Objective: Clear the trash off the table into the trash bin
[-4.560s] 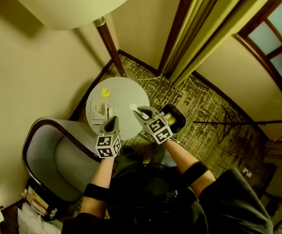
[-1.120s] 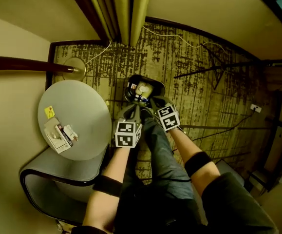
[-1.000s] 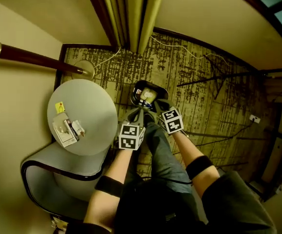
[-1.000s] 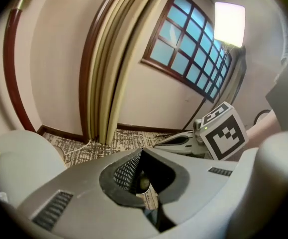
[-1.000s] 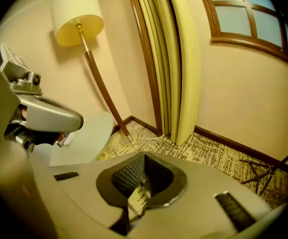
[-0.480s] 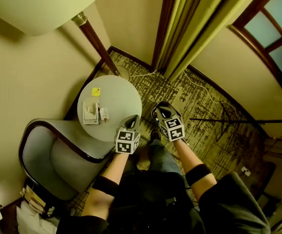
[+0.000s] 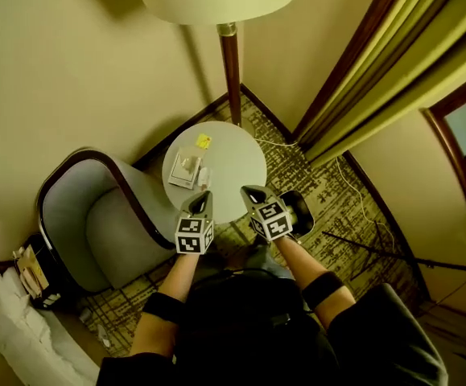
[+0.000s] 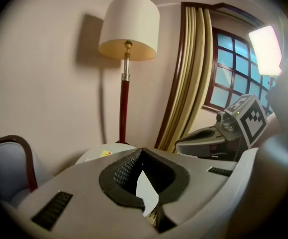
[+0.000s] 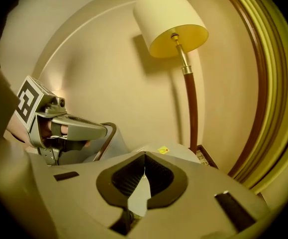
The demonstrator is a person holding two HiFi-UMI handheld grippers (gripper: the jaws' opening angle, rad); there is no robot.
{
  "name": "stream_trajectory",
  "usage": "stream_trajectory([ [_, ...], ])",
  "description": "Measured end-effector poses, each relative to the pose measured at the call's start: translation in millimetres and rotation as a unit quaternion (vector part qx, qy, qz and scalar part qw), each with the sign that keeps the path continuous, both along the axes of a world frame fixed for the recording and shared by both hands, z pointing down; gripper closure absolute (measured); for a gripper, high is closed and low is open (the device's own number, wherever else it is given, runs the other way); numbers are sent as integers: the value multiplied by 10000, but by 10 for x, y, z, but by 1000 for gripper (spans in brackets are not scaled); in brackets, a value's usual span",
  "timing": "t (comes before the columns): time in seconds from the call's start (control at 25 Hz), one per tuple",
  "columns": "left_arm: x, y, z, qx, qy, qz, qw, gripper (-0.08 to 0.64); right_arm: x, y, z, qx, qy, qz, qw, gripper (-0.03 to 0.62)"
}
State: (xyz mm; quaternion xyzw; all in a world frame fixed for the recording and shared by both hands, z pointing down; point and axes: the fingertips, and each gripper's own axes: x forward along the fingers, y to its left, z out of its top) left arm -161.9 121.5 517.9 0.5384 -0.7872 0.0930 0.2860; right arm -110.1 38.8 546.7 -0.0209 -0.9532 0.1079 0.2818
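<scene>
The trash lies on the tabletop toward the armchair, a yellow slip just beyond; the trash bin stands on the floor, half hidden by my right gripper; it and my left gripper hover with jaws pressed together, empty.

floor lamp by wall | armchair left | curtain right | patterned carpet

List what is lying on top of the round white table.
A small yellow paper and whitish flat packets lie on the round white table. The left gripper and right gripper cover its near edge; anything there is hidden.
</scene>
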Motion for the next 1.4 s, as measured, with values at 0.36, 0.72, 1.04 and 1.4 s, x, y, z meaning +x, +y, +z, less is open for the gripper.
stream_trajectory([
  [0.36,-191,565,-45,97,118,-525,9985,560,-158,453,-22,-182,80,-423,9989,592],
  [0.72,-307,773,-61,225,163,-739,9969,560,-237,608,87,-250,249,-456,9983,592],
  [1.04,-480,840,70,14,7,-806,9967,560,-392,580,455,-825,529,-54,9952,558],
  [1.4,-677,707,344,-70,72,-760,9971,560,-733,382,1277,-1889,1150,978,9703,515],
])
